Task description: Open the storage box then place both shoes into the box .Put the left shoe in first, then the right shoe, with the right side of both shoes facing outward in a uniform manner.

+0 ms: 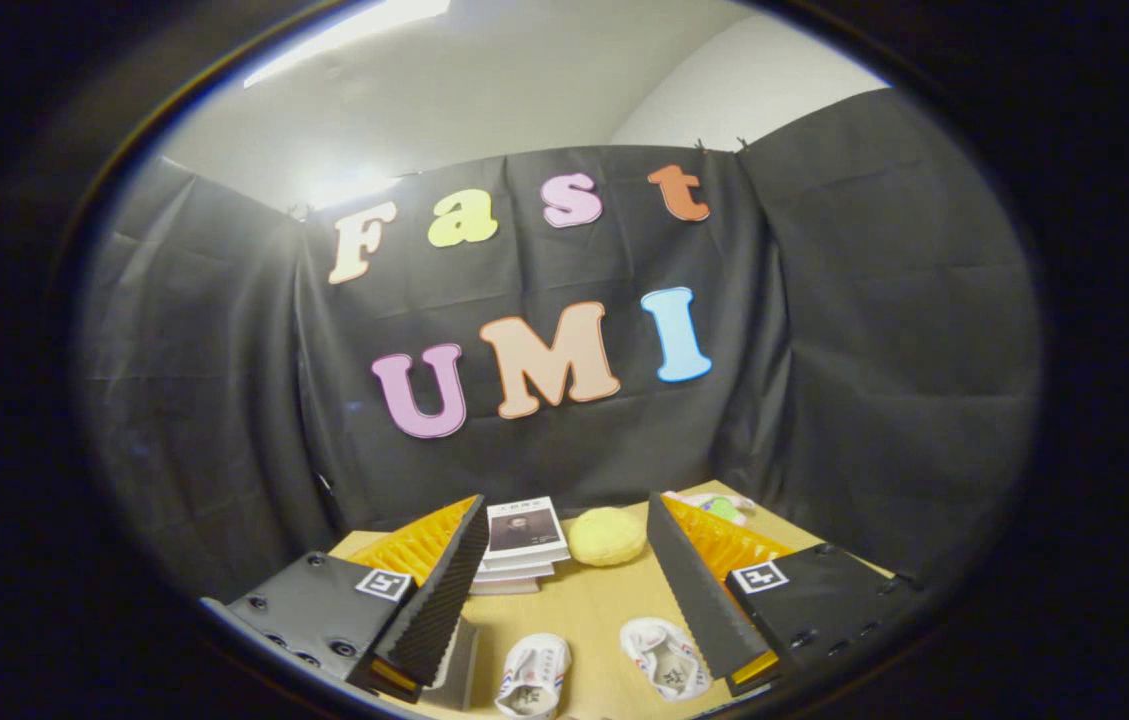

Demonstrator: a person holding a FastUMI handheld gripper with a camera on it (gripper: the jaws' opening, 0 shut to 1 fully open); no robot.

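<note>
Two small white shoes with coloured stripes lie on the wooden table point(584, 610) between my fingers, toes toward me. One shoe point(534, 675) lies nearer the left finger, the other shoe point(666, 655) close to the right finger. My gripper point(564, 590) is held high above the table and stands open, with nothing between its ribbed black pads point(439, 595). A grey edge, possibly the storage box point(459, 665), peeks out beside the left finger, mostly hidden.
A stack of books point(524, 545) sits at the back of the table. A yellow round soft object point(606, 536) lies right of the stack. A pale pink and green item point(719, 505) lies at the far right corner. Black cloth walls close the booth.
</note>
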